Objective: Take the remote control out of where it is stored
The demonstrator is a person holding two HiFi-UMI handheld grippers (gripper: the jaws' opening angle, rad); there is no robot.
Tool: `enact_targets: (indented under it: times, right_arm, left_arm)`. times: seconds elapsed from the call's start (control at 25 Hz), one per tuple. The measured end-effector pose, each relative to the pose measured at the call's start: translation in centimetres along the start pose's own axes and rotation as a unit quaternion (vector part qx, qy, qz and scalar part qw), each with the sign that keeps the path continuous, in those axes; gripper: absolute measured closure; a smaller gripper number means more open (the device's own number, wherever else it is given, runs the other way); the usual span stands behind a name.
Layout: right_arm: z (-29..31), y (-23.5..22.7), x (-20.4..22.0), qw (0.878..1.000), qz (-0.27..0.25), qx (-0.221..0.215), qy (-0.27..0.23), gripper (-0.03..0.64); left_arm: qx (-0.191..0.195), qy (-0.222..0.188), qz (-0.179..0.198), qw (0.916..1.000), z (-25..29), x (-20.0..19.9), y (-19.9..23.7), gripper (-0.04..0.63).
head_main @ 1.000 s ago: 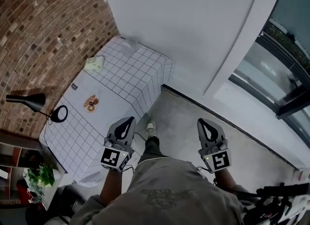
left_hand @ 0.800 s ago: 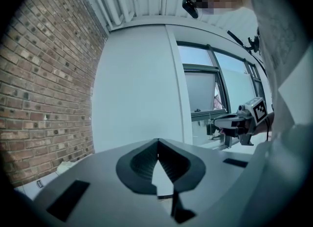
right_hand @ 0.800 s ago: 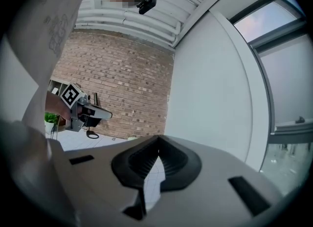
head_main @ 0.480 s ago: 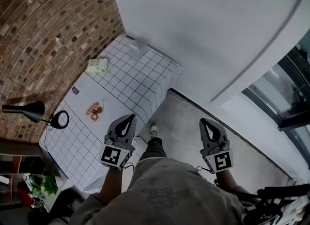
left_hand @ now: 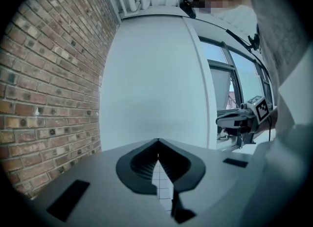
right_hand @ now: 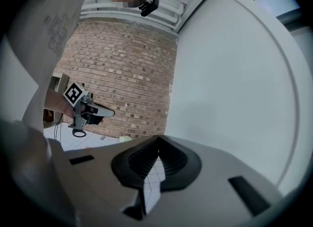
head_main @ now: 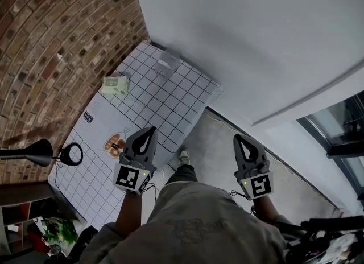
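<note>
No remote control shows in any view. A table [head_main: 165, 100] under a white grid-pattern cloth stands in the corner between the brick wall and the white wall. On it are a clear container [head_main: 168, 62], a pale green box [head_main: 115, 85], a small dark tag [head_main: 87, 117] and a round brown-patterned item [head_main: 114, 143]. My left gripper [head_main: 151, 130] is held over the table's near part, its jaws shut with nothing between them [left_hand: 157, 142]. My right gripper [head_main: 238, 139] is over the grey floor to the right of the table, also shut and empty [right_hand: 158, 138].
A black desk lamp [head_main: 34, 153] with a ring-shaped base [head_main: 71, 153] stands at the table's left end. A shelf with a green plant [head_main: 54, 231] is at lower left. A person's foot [head_main: 183, 157] is on the floor beside the table. Window frames [head_main: 341, 137] run along the right.
The view has swung toward the corner: the table sits further right and larger in the picture, and the window has slid off to the right. Both grippers stay shut.
</note>
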State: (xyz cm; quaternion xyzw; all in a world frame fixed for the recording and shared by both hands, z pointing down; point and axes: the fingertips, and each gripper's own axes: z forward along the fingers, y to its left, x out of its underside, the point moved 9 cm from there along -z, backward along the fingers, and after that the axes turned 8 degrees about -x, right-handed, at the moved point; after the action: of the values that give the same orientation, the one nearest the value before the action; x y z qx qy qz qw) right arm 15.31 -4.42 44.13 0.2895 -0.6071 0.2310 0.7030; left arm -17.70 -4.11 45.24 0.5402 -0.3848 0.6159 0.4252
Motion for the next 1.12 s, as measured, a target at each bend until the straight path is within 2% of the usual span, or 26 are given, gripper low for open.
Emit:
enact_targets:
  times: [0.32, 0.56, 0.92, 1.12]
  right_arm:
    - [7.8, -1.5, 0.1, 0.999, 0.016, -0.019, 0.023, 0.603]
    - [13.2, -1.2, -0.1, 0.999, 0.001, -0.044, 0.029, 0.604]
    - [15.3, -1.1, -1.8, 0.999, -0.012, -0.039, 0.036, 0.603]
    - [16.0, -1.3, -2.6, 0.999, -0.022, -0.04, 0.027, 0.604]
  left_arm:
    - [-0.029, 0.017, -0.019, 0.9992, 2.3, 1.3, 6.7, 0.591]
    - [-0.04, 0.026, -0.029, 0.9984, 3.7, 2.4, 10.9, 0.591]
    - [-0.024, 0.0, -0.04, 0.9989, 5.5, 1.3, 12.5, 0.591]
    - [-0.025, 0.001, -0.037, 0.999, 5.3, 1.2, 12.8, 0.591]
